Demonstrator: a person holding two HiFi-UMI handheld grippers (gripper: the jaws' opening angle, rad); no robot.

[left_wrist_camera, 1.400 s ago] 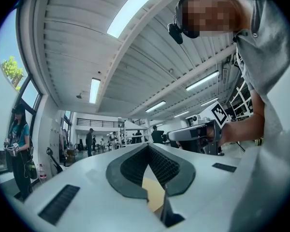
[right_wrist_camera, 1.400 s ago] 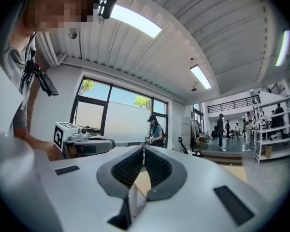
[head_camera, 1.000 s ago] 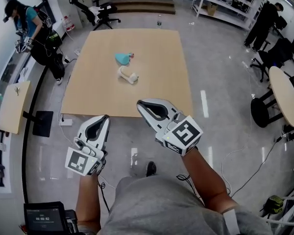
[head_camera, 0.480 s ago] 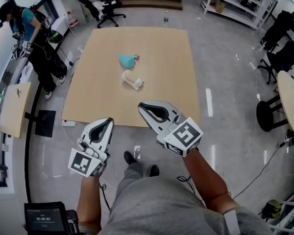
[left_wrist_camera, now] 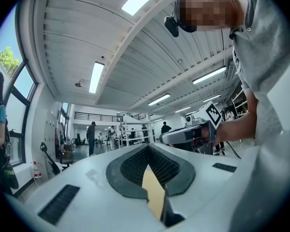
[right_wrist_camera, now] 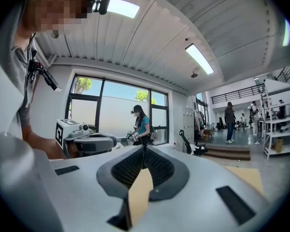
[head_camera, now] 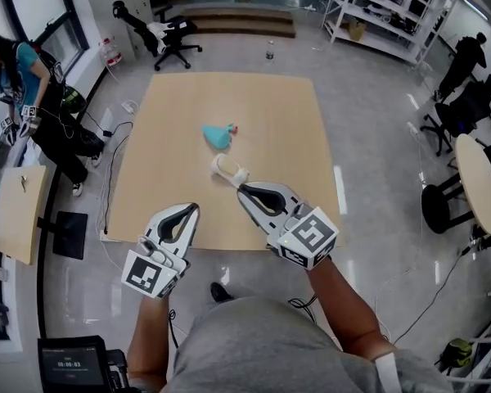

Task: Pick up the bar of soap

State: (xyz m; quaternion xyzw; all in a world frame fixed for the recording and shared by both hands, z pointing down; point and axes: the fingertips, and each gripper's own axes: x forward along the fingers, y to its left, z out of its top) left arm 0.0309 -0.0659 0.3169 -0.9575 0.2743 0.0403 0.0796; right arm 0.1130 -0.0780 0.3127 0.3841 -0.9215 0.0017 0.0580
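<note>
Both left gripper (head_camera: 191, 208) and right gripper (head_camera: 242, 189) hold jaws together, empty; pale object (head_camera: 229, 171) indistinct.

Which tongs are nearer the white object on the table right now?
Right. The right tongs hover just short of the white object; the left tongs are farther back, to its left.

**Wooden table, two things on top**

A pale wooden table (head_camera: 180, 195) stands on the grey floor. Near its centre lies a teal object (head_camera: 218, 135). A cream-white object (head_camera: 229, 170) lies close by at its 5 o'clock, not touching.
</note>
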